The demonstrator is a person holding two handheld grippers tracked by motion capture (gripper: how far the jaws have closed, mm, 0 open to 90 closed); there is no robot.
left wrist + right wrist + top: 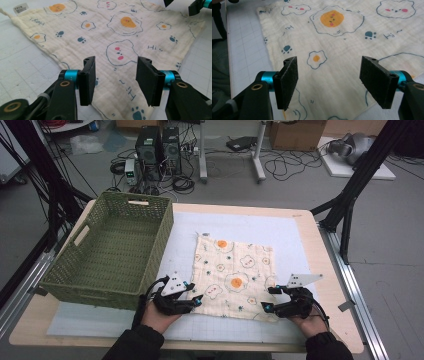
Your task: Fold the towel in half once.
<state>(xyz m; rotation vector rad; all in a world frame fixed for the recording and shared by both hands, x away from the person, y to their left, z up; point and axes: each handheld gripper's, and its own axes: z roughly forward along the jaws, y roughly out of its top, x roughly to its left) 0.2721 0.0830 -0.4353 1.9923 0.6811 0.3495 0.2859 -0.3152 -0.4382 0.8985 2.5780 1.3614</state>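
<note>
A grey workshop floor lay behind the table (320, 227), strewn with looping black cables, two dark computer towers (159, 147) at the upper middle of the high view and cardboard boxes along the top edge. The table was a pale wooden slab with rounded corners, covered by a light mat (260, 225) ruled in a fine grid. At the left of the high view stood a basket (112, 251), olive green, rectangular, woven in an open lattice with a slot handle in each end wall. Just right of it, in the middle of the frame, the cloth (234, 275) lay flat on the mat: a soft, crinkled cream square printed with fried eggs, blue paw prints, cloud-like outlines and small "Hi~" lettering, with a little label at one corner (21, 8). The left gripper (196, 299) sat at the lower left of the cloth, over its near corner, held by a hand in a dark sleeve; in the left gripper view its two flat black pads stood apart with the fabric below and between them, nothing pinched. The right gripper (270, 298) sat at the lower right, over the cloth's other near corner; in the right gripper view its rough, foam-faced pads stood wide apart above the printed fabric, also gripping nothing. A grey three-cornered plate topped each gripper, and teal collars ringed the bases of the jaws.
</note>
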